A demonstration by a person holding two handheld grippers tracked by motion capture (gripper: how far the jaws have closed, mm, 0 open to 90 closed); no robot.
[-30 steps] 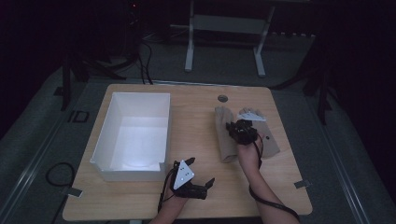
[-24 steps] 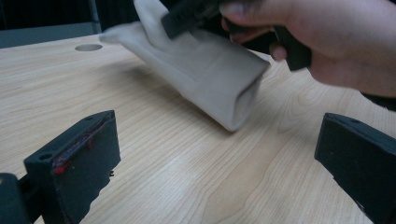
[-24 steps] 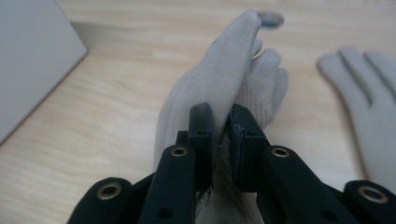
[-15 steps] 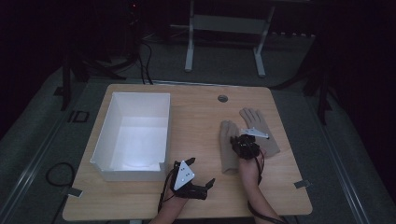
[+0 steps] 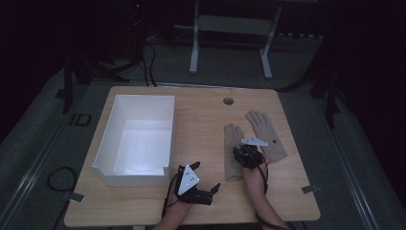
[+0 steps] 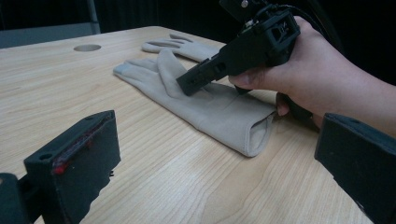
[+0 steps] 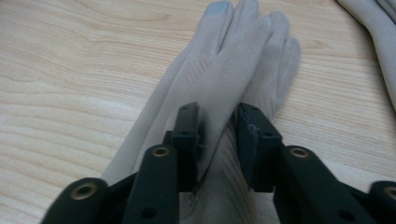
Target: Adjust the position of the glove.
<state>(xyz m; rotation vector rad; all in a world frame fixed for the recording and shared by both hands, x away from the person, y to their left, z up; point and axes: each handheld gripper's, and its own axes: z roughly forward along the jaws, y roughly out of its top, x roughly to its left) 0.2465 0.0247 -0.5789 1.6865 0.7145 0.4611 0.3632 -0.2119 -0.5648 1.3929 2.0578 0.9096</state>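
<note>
A box (image 5: 136, 136) is set on the left half of the counter (image 5: 201, 124). Two gloves are laid on the right half: the near glove (image 5: 233, 151) lies just left of the far glove (image 5: 265, 134), the two close together, fingers pointed away from the person. A round hole (image 5: 228, 101) is found in the counter behind the gloves. The right tongs (image 5: 246, 152) are lowered onto the near glove. The left tongs (image 5: 203, 189) are held at the front edge, right of the box's front corner.

Beige glove (image 5: 233, 153) lies flat on the table, thumb folded over its palm
</note>
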